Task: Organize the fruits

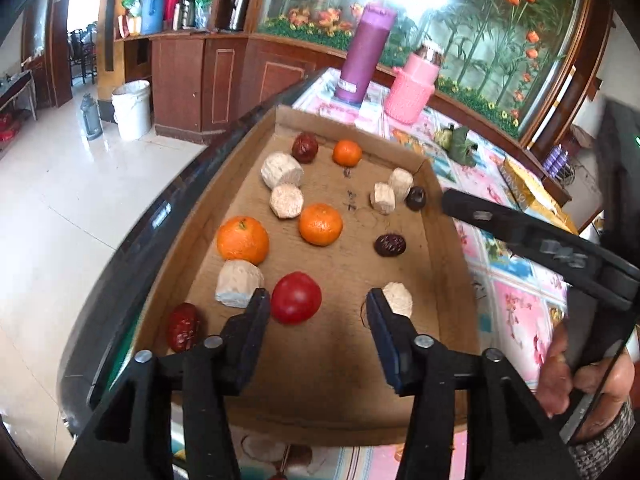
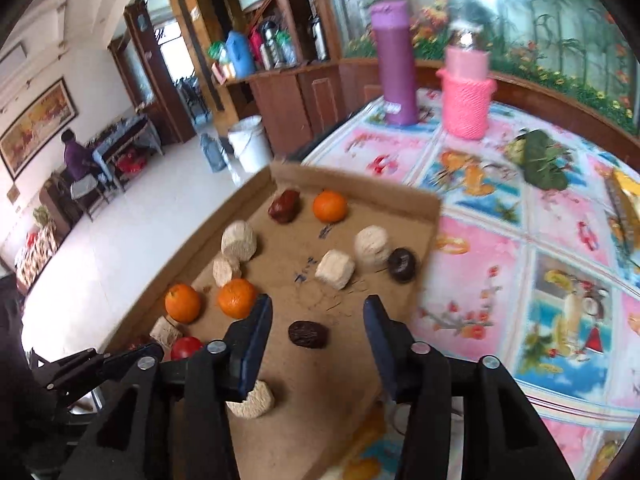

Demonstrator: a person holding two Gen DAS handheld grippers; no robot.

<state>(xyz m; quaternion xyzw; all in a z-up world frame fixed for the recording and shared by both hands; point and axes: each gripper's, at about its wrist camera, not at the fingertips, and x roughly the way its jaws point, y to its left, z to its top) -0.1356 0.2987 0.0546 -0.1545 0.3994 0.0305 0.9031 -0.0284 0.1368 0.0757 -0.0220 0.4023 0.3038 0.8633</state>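
A shallow cardboard tray (image 1: pixel 344 380) holds three oranges, a red tomato (image 1: pixel 296 298), several dark red dates and several pale peeled chunks. My left gripper (image 1: pixel 318 308) is open and empty above the tray's near end, the tomato just inside its left finger and a pale chunk (image 1: pixel 398 299) by its right finger. My right gripper (image 2: pixel 316 316) is open and empty above the tray (image 2: pixel 352 392), with a dark date (image 2: pixel 309 334) between its fingers. The same date shows in the left wrist view (image 1: pixel 390 245). The right gripper reaches in from the right in the left wrist view (image 1: pixel 520 232).
The tray sits at the corner of a table with a pink patterned cloth (image 2: pixel 500 280). A purple flask (image 2: pixel 394 64), a pink knit-covered bottle (image 2: pixel 468 92) and a green leafy bundle (image 2: pixel 540 160) stand farther back. A white bucket (image 1: pixel 132 108) is on the floor to the left.
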